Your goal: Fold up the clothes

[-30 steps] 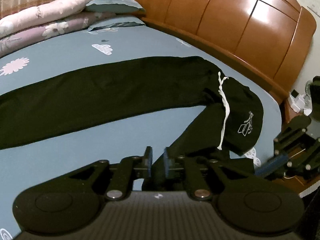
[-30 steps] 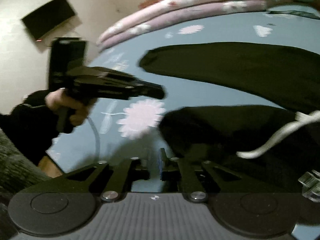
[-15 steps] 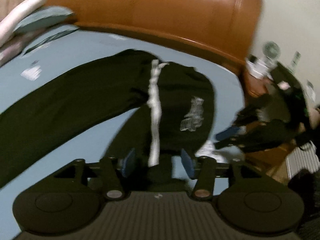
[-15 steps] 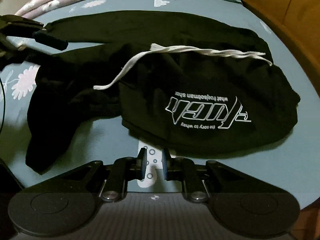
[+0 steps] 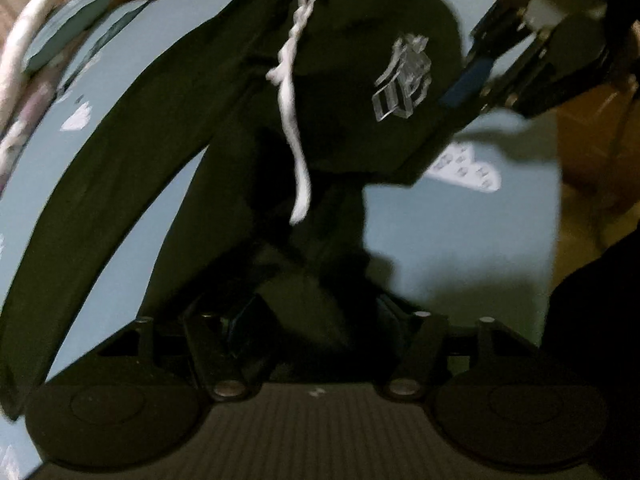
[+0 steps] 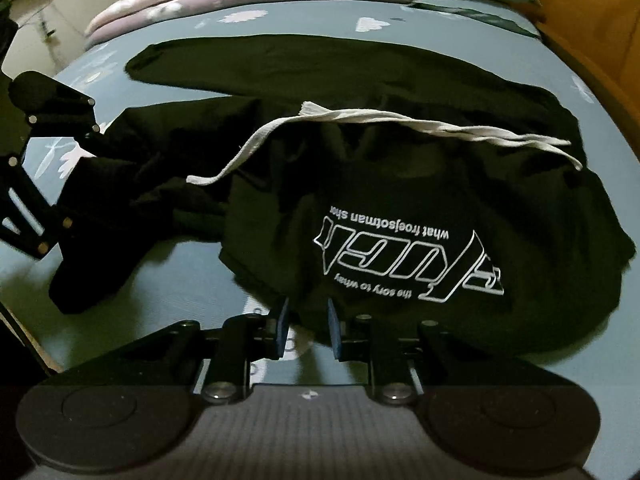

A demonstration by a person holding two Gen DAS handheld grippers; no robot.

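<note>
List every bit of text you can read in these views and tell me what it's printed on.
"what froejsotman sh..." on the black trousers, small line beside the logo, upside down, end cut off by a fold.
"the sory to whay", small line on the logo's other side; spelling uncertain.
The outlined logo itself: stylised letters, not reliably readable.
Left wrist view: the same print is too blurred to read.
No other text in view.

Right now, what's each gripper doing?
Left gripper: jaws apart, just closing, black trousers between them; grip unclear.
Right gripper: open, just opening, at the trousers' edge.
</note>
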